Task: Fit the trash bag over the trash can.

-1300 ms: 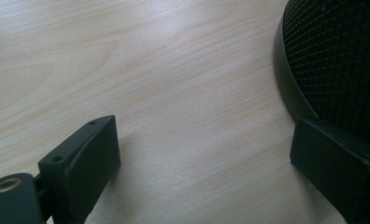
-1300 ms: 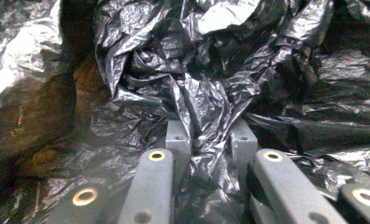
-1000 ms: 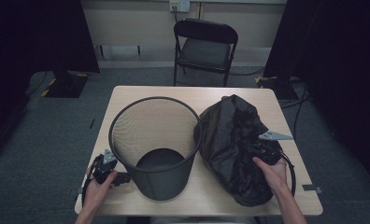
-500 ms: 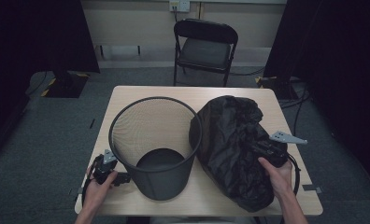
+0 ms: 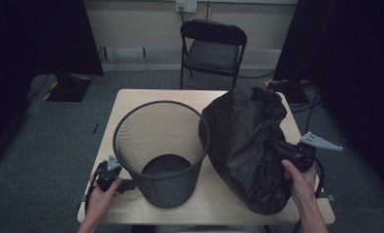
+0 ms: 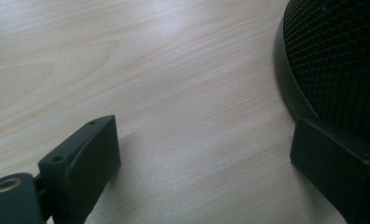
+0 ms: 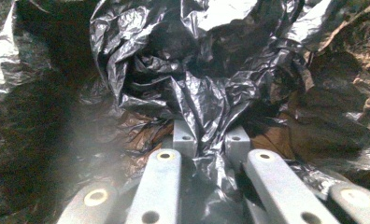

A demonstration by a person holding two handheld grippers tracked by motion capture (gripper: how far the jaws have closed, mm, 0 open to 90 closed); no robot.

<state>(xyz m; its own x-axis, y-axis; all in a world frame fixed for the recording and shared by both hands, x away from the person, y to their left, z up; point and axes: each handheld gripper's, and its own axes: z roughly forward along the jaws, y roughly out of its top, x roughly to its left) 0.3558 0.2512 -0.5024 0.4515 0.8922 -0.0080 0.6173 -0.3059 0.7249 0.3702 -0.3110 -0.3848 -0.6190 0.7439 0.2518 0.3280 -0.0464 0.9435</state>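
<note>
Right gripper [image 5: 283, 151] is clamping a bunched fold of the black plastic bin bag [image 5: 248, 145], at the right of the high view. Its jaws have just been closing further, and in the right gripper view the crinkled film [image 7: 206, 112] is sitting pinched between the two pale pads [image 7: 184, 137], which are standing close together. The bag is standing as a crumpled mound on the right half of the wooden table [image 5: 132, 97], its lower end near the front edge and its top leaning toward the upper middle of the frame.

Left gripper [image 5: 128, 184] is resting at the lower left of the high view, low against the base of the black mesh wastebasket [image 5: 161, 145]. In the left gripper view its jaws are standing wide apart and gripping nothing; the right-hand one is lying just beside the basket's solid bottom band [image 6: 290, 88], and whether it is touching cannot be told.

Deciding relation: the wastebasket's open mouth [image 5: 161, 133] is lying directly left of the held bag, upright and facing up, with the bag's flank appearing to press against the basket's right rim. The right hand [image 5: 299, 182] is the nearer to the bag, the left hand [image 5: 100, 196] the nearer to the basket. By judgement, the bag needs lifting above rim height and carrying leftward across the frame, while the left gripper is placed to steady the basket.
</note>
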